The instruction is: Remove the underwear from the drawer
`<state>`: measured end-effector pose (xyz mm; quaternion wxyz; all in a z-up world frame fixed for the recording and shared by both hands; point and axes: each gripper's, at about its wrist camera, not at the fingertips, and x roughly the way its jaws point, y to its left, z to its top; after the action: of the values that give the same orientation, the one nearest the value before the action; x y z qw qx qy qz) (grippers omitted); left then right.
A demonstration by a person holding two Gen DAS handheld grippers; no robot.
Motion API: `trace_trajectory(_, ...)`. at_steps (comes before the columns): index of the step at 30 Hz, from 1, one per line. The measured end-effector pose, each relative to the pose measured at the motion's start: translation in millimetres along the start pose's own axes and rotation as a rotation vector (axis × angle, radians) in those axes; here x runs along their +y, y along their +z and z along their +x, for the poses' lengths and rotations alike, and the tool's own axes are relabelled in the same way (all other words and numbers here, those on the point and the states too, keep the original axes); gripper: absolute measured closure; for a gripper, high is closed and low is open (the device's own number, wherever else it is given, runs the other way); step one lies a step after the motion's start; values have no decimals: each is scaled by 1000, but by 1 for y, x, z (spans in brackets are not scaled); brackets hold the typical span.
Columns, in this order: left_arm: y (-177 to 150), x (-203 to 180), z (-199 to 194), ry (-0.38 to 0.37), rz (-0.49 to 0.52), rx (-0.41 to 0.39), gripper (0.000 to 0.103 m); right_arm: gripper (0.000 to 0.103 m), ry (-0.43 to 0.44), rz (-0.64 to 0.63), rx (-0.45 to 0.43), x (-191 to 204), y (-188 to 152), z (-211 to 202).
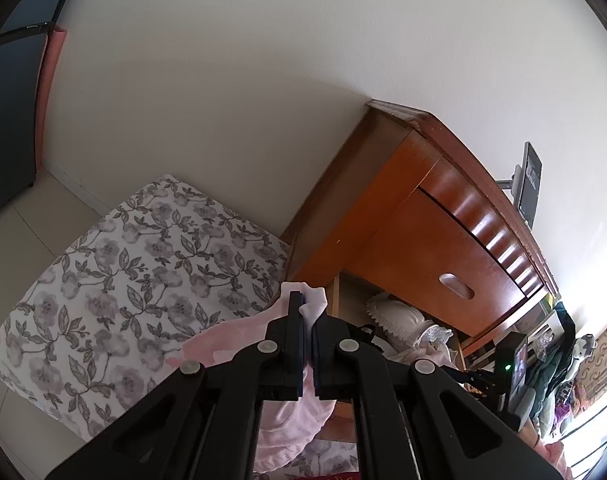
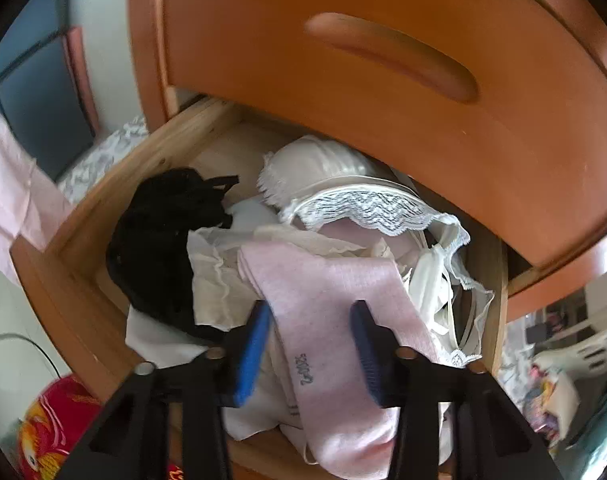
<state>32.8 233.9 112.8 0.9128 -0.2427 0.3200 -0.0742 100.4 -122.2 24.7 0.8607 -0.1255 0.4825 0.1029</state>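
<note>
My left gripper [image 1: 309, 300] is shut on a pale pink underwear garment [image 1: 223, 344], which hangs below its jaws beside the open wooden drawer [image 1: 334, 292]. In the right wrist view that same pink cloth [image 2: 7, 184] shows at the left edge. My right gripper [image 2: 311, 312] points down into the drawer [image 2: 83, 208]. Its blue pads [image 2: 253, 344] stand apart on either side of a folded light pink garment [image 2: 323, 280] and do not visibly pinch it. A black lace piece [image 2: 163, 232], a cream cloth [image 2: 211, 272] and a white lace bra [image 2: 331, 172] lie around it.
The closed upper drawer front [image 2: 383, 80] overhangs the back of the open drawer. A floral mattress [image 1: 135, 264] lies left of the dresser [image 1: 383, 208]. A red patterned cushion [image 2: 51, 420] sits low on the left, and a white basket [image 2: 595, 344] on the right.
</note>
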Motion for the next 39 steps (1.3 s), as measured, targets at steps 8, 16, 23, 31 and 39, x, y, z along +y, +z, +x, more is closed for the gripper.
trace_trajectory(8,-4,2,8,-2,-10,19,100,100,66,95,-22,-28,-9,-9)
trace_trajectory(16,-3,1,9,3,-4,24,100,100,81,173,-166,-48,-11,-56)
trace_trajectory(23,-2,1,4,0,-6,11,100,100,90,179,-342,-42,1,-117)
trace_trajectory(31,5,9,-12,15,-13,-25,100,100,199,86,-476,7,31,-166)
trace_trajectory(39,8,30,-34,61,-29,-53,100,100,358,-39,-455,95,70,-160)
